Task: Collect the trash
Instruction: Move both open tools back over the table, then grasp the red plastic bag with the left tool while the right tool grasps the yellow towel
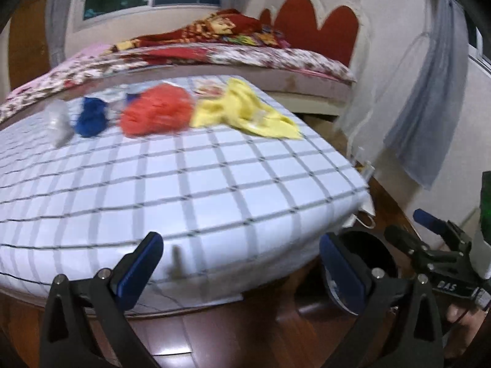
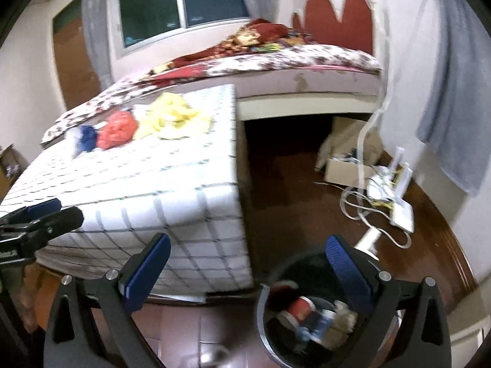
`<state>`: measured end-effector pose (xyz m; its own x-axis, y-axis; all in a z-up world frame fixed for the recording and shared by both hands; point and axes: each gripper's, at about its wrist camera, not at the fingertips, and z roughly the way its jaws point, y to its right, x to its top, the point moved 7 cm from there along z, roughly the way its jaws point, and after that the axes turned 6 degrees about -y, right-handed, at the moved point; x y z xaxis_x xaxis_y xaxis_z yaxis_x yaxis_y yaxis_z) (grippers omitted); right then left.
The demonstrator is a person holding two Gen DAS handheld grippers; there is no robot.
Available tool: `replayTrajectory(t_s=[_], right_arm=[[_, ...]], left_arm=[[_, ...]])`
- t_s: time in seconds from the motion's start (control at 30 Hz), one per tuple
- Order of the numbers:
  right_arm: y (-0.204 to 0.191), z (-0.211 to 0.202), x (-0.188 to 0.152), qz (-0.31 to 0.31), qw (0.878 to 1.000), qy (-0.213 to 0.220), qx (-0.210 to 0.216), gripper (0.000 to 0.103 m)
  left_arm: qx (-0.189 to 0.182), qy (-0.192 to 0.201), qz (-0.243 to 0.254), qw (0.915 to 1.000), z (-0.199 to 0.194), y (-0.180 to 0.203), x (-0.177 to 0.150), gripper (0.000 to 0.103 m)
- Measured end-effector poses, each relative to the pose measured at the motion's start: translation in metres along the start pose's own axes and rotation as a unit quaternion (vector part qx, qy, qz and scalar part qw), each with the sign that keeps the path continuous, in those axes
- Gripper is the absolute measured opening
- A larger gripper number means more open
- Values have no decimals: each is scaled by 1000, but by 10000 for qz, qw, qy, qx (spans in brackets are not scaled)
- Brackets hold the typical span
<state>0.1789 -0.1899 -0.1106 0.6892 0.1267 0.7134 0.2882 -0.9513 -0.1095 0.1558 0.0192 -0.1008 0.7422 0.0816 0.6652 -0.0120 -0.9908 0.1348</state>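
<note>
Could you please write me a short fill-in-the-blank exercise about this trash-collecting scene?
1. The yellow cloth lies on the ____ tablecloth.
2. Both the left gripper and right gripper are ____.
3. The trash bin stands on the ____.

Missing words: checked; open; floor

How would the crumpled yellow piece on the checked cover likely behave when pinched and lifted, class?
The yellow piece lies in loose folds, so it probably droops rather than holding shape. It looks thin and therefore light. Spread flat on the checked cover, it seems unlikely to roll.
</note>
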Motion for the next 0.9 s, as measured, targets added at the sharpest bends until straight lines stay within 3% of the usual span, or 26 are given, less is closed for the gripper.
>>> replayTrajectory(t_s=[0.1, 0.2, 0.27, 0.4, 0.6, 0.9], right_arm=[[-26, 3, 19, -159, 9998, 107, 106, 102], [-53, 8, 39, -236, 9985, 120, 489, 102], [-66, 15, 46, -443, 9983, -99, 377, 102], [-79, 31, 79, -485, 9975, -33, 522, 102], [-100, 79, 135, -662, 9946, -212, 773, 84], [-114, 149, 181, -742, 9909, -600, 946, 82]], left_arm=[[187, 97, -160, 9996, -4, -29, 11, 102], [321, 151, -315, 9989, -4, -55, 25, 102], [412, 222, -377, 9982, -4, -70, 36, 101], [527, 326, -472, 9970, 3, -93, 60, 98], [614, 281, -563, 9961, 39, -114, 100, 93], [473, 39, -620, 9969, 81, -119, 130, 91]])
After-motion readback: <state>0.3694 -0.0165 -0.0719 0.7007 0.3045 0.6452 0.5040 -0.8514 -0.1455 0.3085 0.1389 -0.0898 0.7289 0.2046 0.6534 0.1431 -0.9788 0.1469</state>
